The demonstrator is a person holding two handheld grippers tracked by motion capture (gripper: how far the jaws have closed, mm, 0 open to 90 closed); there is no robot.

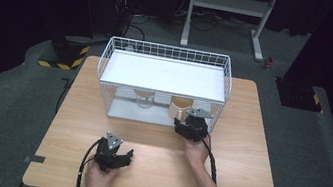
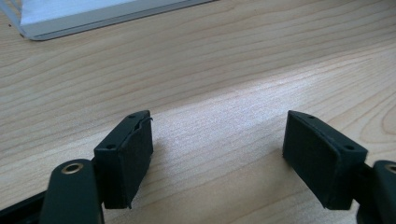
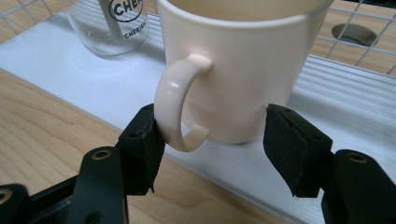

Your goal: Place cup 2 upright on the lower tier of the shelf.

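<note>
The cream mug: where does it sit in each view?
High view: cream mug on the rack's lower shelf, right of centre, at the right gripper.
Left gripper view: not in it.
Right gripper view: centre, handle between the jaws.
Shared landmark: white shelf.

Object: the cream mug [image 3: 243, 70] your right gripper [image 3: 210, 140] reaches for.
Look: glossy ceramic, with 1 C-shaped handle [image 3: 180, 107].
Pose: upright, handle turned toward you.
Place: on the white lower shelf [image 3: 345, 102] of the wire rack [image 1: 170, 53], near its front edge, just beside the clear glass [image 3: 114, 23].
Contact: handle touches 1 jaw pad; the other jaw stands apart.
</note>
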